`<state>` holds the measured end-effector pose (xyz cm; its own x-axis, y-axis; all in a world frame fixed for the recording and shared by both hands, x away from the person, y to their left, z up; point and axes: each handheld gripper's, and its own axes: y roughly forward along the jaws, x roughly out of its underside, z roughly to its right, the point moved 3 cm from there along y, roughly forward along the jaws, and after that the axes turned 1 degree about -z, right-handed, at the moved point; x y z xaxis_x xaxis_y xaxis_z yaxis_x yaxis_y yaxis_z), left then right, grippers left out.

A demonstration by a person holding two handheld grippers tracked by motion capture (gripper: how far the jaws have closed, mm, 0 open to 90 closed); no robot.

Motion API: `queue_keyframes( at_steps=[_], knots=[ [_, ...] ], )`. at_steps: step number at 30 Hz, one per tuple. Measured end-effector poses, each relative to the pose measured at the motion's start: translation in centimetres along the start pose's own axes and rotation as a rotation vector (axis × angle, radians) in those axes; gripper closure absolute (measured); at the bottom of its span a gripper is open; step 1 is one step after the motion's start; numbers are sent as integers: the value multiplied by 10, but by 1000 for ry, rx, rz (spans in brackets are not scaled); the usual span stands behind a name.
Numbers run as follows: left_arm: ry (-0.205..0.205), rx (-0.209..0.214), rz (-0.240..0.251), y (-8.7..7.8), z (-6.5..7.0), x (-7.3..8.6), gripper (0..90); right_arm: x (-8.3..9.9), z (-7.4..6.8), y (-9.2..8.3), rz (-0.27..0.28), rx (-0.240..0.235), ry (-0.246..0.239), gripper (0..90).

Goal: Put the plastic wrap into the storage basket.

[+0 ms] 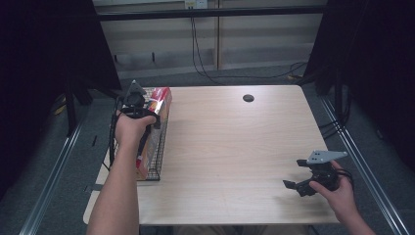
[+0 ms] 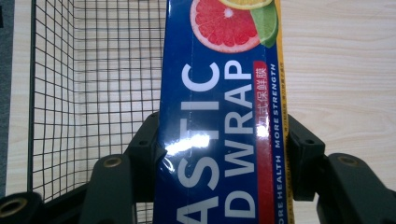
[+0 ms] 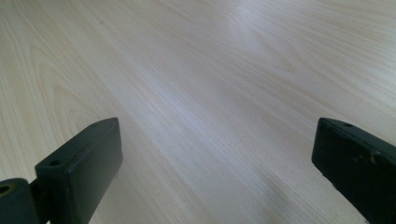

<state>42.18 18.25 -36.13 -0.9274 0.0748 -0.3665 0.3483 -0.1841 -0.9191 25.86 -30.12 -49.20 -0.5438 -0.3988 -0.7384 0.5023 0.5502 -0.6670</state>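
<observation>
While gripped, plastic wrap box (image 2: 219, 116) beside wire basket (image 2: 93, 84).

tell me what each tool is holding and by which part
The left tool clamps the plastic wrap box across its two long sides. The right tool stands open, holding nothing.

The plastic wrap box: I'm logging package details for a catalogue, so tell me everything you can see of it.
The long blue cardboard plastic wrap box looks glossy, with big white lettering, a red strip of small print, a yellow edge and pictured citrus slices at one end. In the high view its top reads red and yellow. It lies lengthwise at the black wire basket on the table's left edge, and the left tongs are clamped across its width, one jaw on each long side.
</observation>
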Motion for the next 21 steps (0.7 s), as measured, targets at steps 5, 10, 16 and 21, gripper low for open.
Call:
queue_keyframes(
  at_steps=[5,10,16,21],
  knots=[
    [-9,0,-6,1,-5,2,431,0,0,0,-1,-1,-1,18],
    [-13,-7,-5,1,-9,3,431,0,0,0,0,-2,-1,18],
    [-34,-19,-6,3,-15,5,432,0,0,0,-1,0,-1,18],
    [-51,-26,-10,3,-20,8,431,0,0,1,-3,-1,-2,18]
  ],
)
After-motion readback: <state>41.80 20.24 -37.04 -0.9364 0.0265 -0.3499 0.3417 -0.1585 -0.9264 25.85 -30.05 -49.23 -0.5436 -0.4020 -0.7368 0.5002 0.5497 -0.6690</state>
